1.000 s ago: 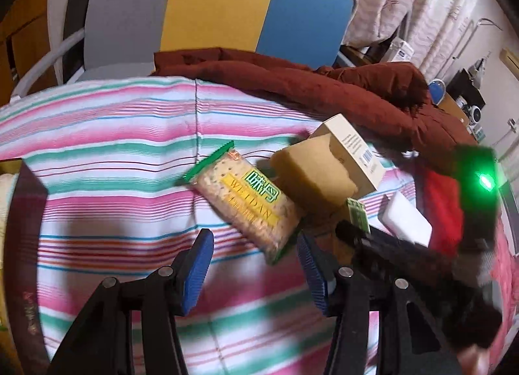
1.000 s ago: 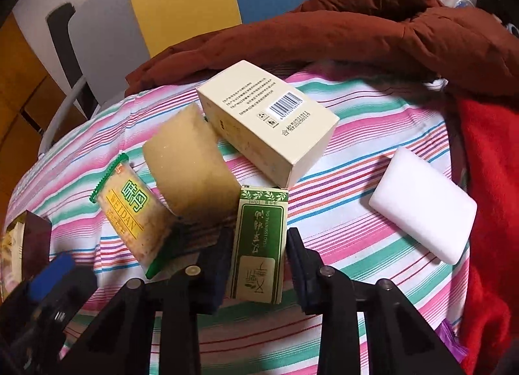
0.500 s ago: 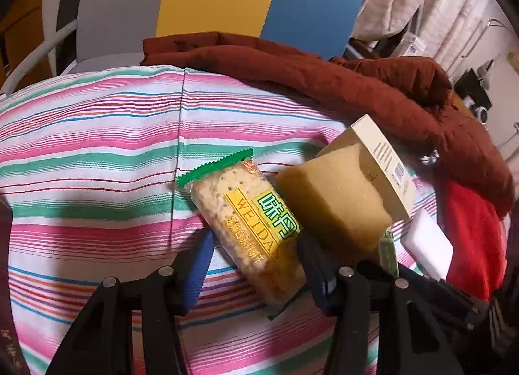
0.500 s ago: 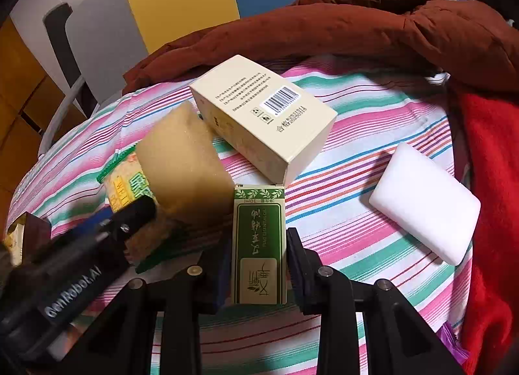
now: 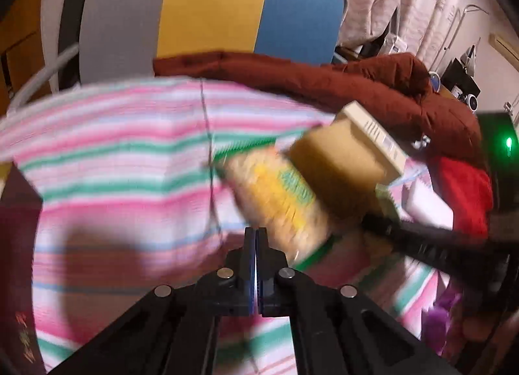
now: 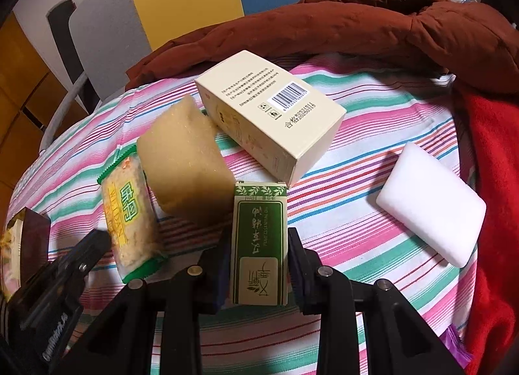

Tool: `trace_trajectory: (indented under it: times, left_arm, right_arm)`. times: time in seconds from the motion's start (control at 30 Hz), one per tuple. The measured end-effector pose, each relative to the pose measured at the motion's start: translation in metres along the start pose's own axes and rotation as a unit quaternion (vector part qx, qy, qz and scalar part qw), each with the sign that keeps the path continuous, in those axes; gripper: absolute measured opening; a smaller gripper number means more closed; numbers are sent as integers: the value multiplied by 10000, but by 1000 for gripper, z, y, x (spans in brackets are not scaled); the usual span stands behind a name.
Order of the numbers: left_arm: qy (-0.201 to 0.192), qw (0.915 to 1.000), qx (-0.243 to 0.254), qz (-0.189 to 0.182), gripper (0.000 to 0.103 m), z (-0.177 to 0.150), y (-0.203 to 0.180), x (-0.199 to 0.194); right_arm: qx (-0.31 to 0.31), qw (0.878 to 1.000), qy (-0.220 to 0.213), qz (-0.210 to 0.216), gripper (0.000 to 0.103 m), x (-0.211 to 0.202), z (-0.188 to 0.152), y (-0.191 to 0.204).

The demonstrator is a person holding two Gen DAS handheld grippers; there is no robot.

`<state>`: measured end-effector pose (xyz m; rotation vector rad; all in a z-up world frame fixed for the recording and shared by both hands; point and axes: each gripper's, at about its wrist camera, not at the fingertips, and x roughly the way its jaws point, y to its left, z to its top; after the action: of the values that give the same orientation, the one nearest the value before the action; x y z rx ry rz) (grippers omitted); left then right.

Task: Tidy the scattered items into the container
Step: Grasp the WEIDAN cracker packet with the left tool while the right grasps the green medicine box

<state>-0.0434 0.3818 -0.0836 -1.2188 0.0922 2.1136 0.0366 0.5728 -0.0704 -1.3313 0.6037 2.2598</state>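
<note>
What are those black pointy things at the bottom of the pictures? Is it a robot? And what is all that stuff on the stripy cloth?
It is no robot. A person holds a grabbing tool, called a gripper, in each hand, and each one carries a small camera that looks along its two fingers.

One picture is from the left gripper. It is squeezed shut with nothing in it, and the picture is blurry.

The other is from the right gripper. It is squeezing a small green box.

On the striped cloth lie a cracker packet, a yellow sponge, a cream box and a white block. A brown jacket lies behind them.
</note>
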Motion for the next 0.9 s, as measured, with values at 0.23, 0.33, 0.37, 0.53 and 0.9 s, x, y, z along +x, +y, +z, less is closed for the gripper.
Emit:
trace_trajectory:
  times: [0.23,0.33,0.37,0.53,0.9]
  left_arm:
    - [-51,9952,-778,-588,30,4,14,-12]
    - [-84,9968,-624,-490,49,18,-2,-15]
    - [-65,9970,-610,-465,51,21,-5,-14]
    - [231,9994,-272,5,51,35,-25,10]
    - [-12,9985,549,53,38,28,-37,25]
  right_arm:
    - [93,9999,17,62,32,0,0,-1]
    - [96,9999,23,65,32,0,0,-2]
    - [126,9999,30,74,31,-1,0,-3]
    - [296,9996,-31,-32,31,-5,2,-14]
    - [256,9997,30,6,31,-1,1,-9]
